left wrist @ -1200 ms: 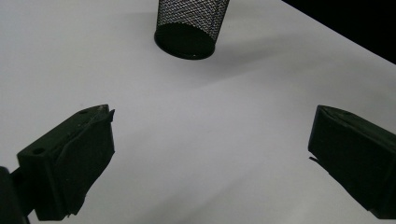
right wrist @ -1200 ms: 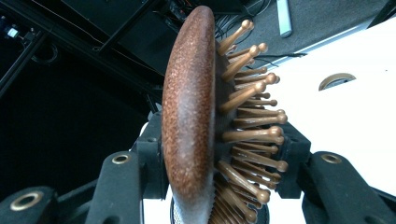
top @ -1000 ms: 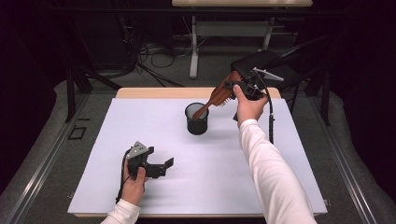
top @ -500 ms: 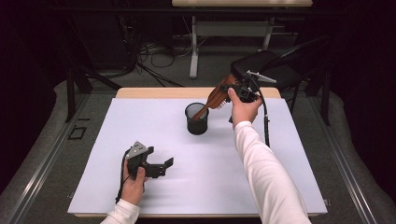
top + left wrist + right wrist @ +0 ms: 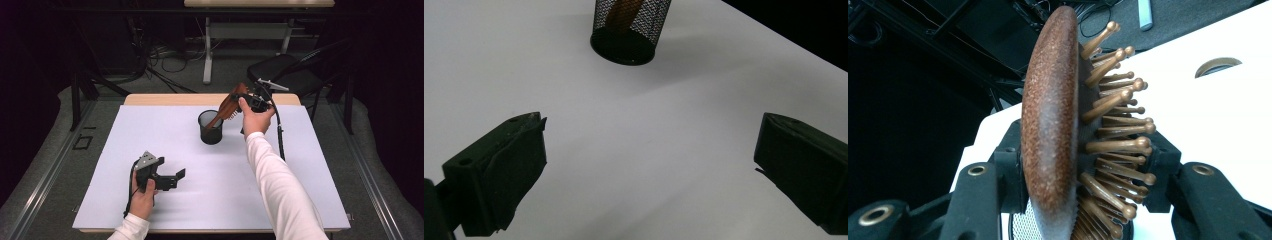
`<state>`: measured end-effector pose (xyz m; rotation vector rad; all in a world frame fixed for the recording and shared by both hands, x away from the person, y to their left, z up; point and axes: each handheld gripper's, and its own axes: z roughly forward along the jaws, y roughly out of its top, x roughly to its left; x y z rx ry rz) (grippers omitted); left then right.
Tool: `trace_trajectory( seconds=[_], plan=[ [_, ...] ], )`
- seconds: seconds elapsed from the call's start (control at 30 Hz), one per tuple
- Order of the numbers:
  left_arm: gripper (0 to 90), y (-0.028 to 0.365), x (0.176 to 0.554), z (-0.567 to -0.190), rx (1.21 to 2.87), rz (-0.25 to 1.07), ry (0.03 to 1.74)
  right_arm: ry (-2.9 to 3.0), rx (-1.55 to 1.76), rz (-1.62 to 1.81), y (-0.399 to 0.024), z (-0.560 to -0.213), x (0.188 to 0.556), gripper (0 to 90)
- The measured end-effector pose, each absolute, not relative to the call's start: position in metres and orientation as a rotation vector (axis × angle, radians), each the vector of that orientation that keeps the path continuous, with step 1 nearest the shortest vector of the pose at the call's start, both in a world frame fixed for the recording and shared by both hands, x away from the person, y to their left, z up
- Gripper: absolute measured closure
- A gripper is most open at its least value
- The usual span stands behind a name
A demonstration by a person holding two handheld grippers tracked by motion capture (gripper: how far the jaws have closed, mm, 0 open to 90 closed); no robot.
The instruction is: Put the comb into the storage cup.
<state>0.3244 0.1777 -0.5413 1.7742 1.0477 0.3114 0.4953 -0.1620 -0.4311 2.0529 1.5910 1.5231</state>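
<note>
High view: a white table [image 5: 150, 130] stands in a dark room. The right gripper [image 5: 246, 102] clamps a wooden hairbrush [image 5: 227, 107], handle down in a mesh cup [image 5: 210, 128]. The left gripper [image 5: 172, 178] rests wide, empty.

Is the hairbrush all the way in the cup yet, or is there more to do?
Nearly there. Done: the brown hairbrush has its handle end down inside the black mesh cup. In hand: the right gripper is clamped on the brush's bristly head, which leans out over the rim. Left, probably: let go and pull away. The left gripper sits open near the table's front, holding nothing.
</note>
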Motion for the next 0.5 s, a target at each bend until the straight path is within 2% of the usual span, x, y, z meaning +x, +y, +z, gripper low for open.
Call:
trace_trajectory(
  seconds=[0.5],
  plan=[
    [0.3, 0.178, 0.324, -0.542, 1.777, 0.31, 1.047, 1.577, 2.062, 1.523, -0.16, -0.443, 0.499, 48.4]
  ],
)
